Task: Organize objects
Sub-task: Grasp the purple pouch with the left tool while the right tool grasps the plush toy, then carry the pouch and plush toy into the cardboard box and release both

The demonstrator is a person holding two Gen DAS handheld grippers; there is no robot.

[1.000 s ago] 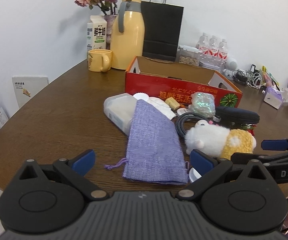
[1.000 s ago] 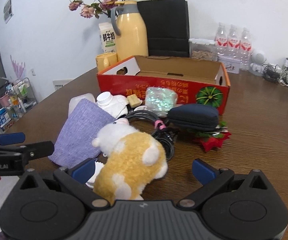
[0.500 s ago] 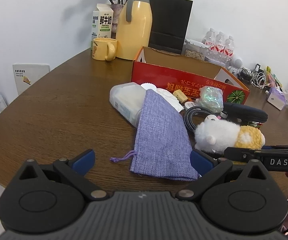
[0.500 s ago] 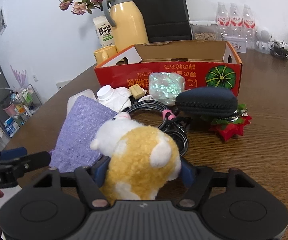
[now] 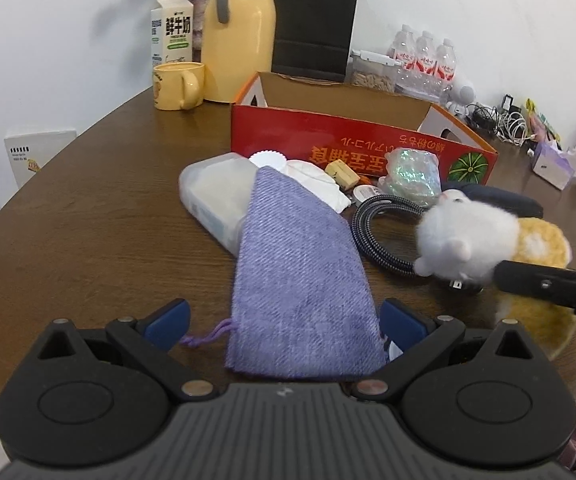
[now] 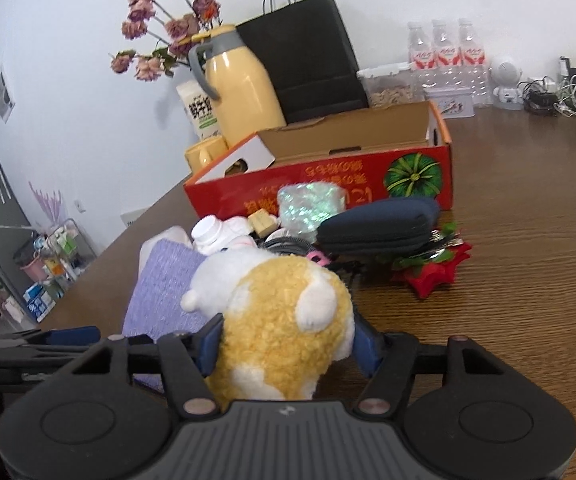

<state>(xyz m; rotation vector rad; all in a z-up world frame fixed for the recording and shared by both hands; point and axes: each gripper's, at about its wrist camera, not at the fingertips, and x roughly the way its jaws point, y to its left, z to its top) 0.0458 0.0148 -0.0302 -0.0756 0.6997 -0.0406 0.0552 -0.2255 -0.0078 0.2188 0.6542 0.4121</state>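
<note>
Right tongs clamp the plush, left tongs gape over the pouch; next, carry it forward into the box.

The milk carton, upper left of the left wrist view, bore large green Chinese characters — 鲜牛奶 — with smaller print below too fine to read. The red box carried yellow characters printed upside down, not legible, and in the right wrist view the digits "21".
</note>
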